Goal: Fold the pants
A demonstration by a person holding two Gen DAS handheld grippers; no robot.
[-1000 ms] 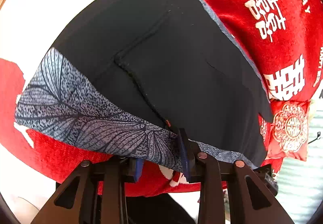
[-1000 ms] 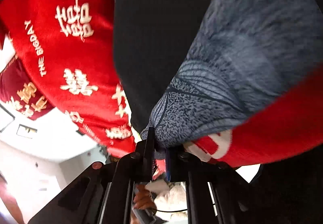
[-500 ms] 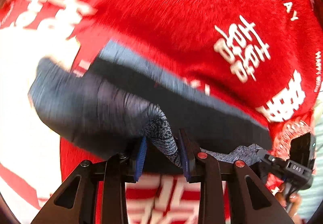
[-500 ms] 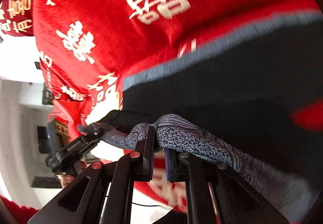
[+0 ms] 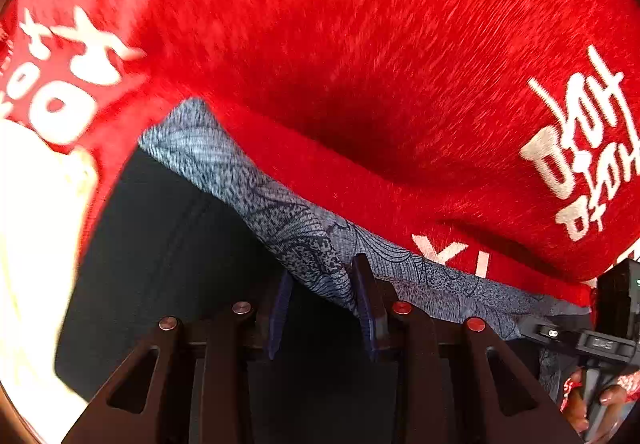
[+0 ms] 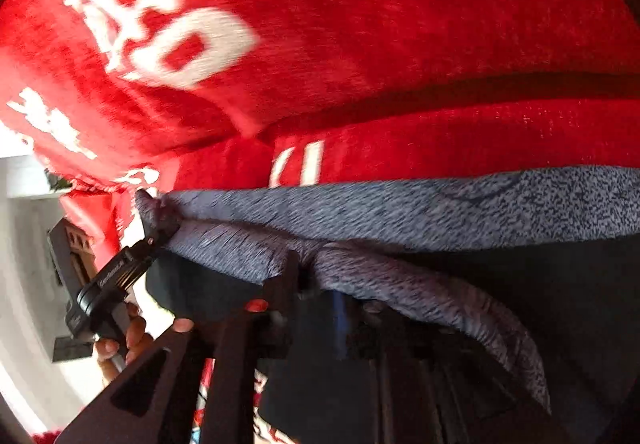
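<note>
Left hand-held gripper (image 5: 322, 296) opening, pants' patterned hem (image 5: 280, 216) between pads; red blanket (image 5: 360, 64) beneath.

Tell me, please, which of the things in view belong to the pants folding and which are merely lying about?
Belonging to the job: pants; left tool, shut on the pants; right tool, its jaws opening with pants cloth between them.
Merely there: red blanket with white lettering, under the pants.

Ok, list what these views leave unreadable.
- Right wrist view: the right gripper has its jaws opening with the pants hem between them; blur hides whether they press it.
- Left wrist view: the red blanket lettering is blurred and cut by the edge.
- Both views: the pants' full outline runs past the frame edges.
</note>
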